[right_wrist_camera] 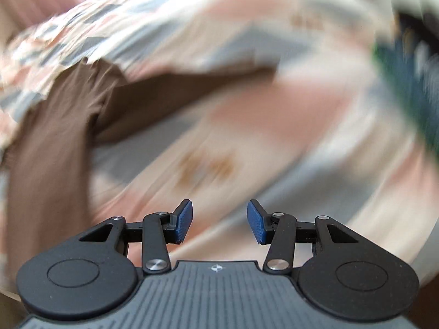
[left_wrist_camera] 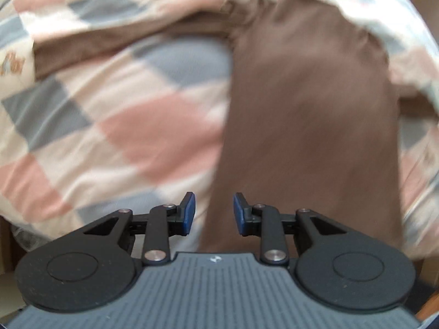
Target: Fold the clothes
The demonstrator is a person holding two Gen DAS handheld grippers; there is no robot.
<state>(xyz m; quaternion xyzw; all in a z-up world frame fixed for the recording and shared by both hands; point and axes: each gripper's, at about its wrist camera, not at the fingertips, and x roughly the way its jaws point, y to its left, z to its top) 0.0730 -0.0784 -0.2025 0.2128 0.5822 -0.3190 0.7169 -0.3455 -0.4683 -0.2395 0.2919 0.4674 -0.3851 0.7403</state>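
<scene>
With both grippers, left (left_wrist_camera: 214, 213) and right (right_wrist_camera: 219, 223), held open and empty, the brown top (left_wrist_camera: 310, 115) is left flat on the quilt (left_wrist_camera: 109, 126), likely for regripping.

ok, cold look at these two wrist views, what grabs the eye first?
The brown garment dominates: a long panel runs up the right half of the left wrist view, one sleeve stretching left. It lies on a checked bedcover of pink, grey and cream squares. Both the left gripper and the right gripper stand open with nothing between their blue pads; the right wrist view is heavily motion-blurred.
</scene>
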